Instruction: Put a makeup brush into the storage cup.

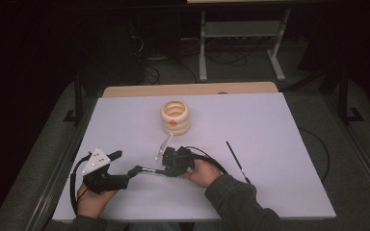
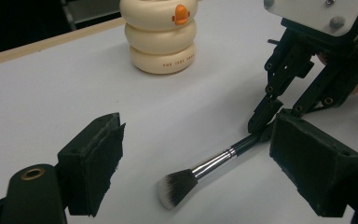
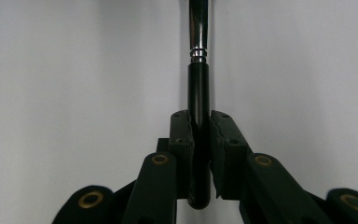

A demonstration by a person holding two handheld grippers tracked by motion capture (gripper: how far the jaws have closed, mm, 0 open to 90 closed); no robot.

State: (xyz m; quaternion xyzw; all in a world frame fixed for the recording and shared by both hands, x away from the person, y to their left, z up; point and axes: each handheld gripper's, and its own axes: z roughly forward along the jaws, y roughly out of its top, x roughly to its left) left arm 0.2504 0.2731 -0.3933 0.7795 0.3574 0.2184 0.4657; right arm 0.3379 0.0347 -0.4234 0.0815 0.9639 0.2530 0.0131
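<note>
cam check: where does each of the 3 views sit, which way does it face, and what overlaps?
High view: fixed above the person's side of the table, looking forward and down; forearms, both hands, left tongs and right tongs show.
Left gripper view: rides the left tongs, looking between its open jaws at the makeup brush, ring-shaped holder and right tongs.
Right gripper view: rides the right tongs, looking along jaws shut on the brush handle.
Shared: the brush appears in all three.
</note>
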